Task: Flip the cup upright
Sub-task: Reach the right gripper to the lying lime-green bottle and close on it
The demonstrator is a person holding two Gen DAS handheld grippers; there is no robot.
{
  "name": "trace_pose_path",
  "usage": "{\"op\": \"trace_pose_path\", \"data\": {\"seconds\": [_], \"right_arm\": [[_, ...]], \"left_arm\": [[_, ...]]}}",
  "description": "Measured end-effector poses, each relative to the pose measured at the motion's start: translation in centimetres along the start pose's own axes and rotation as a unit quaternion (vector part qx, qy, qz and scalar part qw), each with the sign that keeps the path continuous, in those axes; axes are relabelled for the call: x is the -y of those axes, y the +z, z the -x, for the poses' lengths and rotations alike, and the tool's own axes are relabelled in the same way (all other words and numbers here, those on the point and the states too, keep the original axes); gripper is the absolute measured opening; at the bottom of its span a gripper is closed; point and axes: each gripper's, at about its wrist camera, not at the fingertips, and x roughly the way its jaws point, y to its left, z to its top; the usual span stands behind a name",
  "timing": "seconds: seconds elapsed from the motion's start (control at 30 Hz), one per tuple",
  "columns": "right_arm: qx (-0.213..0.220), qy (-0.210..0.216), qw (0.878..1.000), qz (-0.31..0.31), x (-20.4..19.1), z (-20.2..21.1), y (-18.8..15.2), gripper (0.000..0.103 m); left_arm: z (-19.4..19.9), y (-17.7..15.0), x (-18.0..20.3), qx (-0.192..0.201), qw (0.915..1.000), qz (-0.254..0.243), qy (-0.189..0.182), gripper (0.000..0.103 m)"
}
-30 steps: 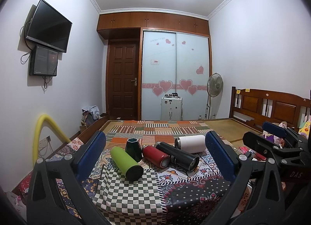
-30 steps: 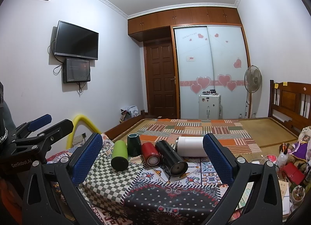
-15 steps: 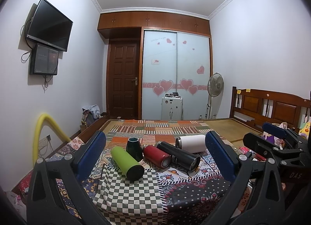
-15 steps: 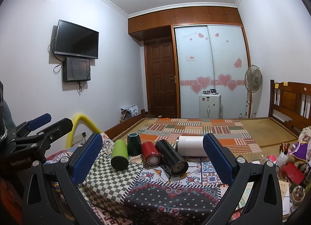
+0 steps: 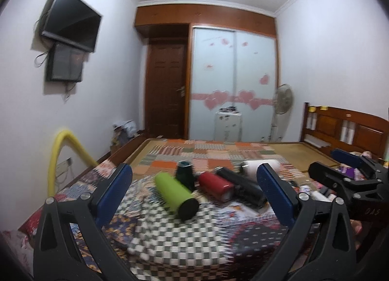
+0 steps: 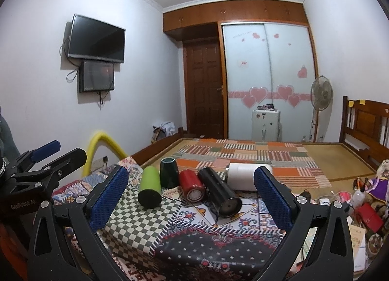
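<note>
Several cups rest on a patterned cloth. A green cup (image 5: 175, 193) (image 6: 150, 183), a red cup (image 5: 215, 185) (image 6: 192, 184), a black cup (image 5: 239, 186) (image 6: 220, 193) and a white cup (image 5: 252, 171) (image 6: 243, 176) lie on their sides. A dark green faceted cup (image 5: 184, 177) (image 6: 169, 171) stands behind them. My left gripper (image 5: 194, 191) is open and empty, short of the cups. My right gripper (image 6: 190, 196) is open and empty too, also short of them.
The checkered and floral cloths (image 6: 155, 222) cover the table in front. Clutter lies at the right edge (image 6: 364, 210). A yellow tube (image 6: 104, 142) arches at the left. A bed with a patchwork mat (image 6: 243, 152) lies beyond.
The left wrist view has tilted and blurred as my left gripper moves; the cups now sit higher and more to the right in it. The right gripper has barely moved.
</note>
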Motion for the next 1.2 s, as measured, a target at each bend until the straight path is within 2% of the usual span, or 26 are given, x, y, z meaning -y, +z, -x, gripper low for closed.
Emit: {"op": "trace_pose_path", "data": {"seconds": [0.27,0.4,0.5,0.63,0.8,0.9,1.0,1.2], "right_arm": [[-0.074,0.037,0.995,0.048,-3.0,-8.5,-0.4,0.103],[-0.129,0.064,0.987,0.069,-4.4,-13.4,-1.0,0.103],[-0.172,0.087,0.978,0.083,-5.5,-17.0,-1.4,0.103],[-0.230,0.111,0.960,0.112,-7.4,-21.8,-1.9,0.103],[-0.313,0.125,0.930,0.148,-9.4,-27.0,-2.9,0.101],[-0.363,0.135,0.911,0.145,-9.8,-29.5,-3.4,0.100],[-0.402,0.140,0.894,0.144,-9.9,-31.5,-3.8,0.093],[-0.464,0.136,0.866,0.125,-10.4,-34.9,-4.7,0.086]], "left_arm": [[-4.9,-2.7,-6.7,-0.057,0.9953,0.033,0.071,0.103],[-7.0,-4.3,-9.2,-0.077,0.9920,0.035,0.093,0.103],[-8.2,-5.4,-10.7,-0.088,0.9907,0.039,0.096,0.103],[-9.2,-6.6,-11.7,-0.101,0.9896,0.047,0.092,0.103],[-9.8,-7.5,-12.2,-0.112,0.9891,0.048,0.083,0.103],[-9.8,-7.8,-12.2,-0.114,0.9893,0.047,0.078,0.103],[-9.8,-8.0,-12.1,-0.114,0.9898,0.045,0.074,0.103],[-9.6,-8.0,-12.2,-0.115,0.9898,0.044,0.070,0.103]]}}
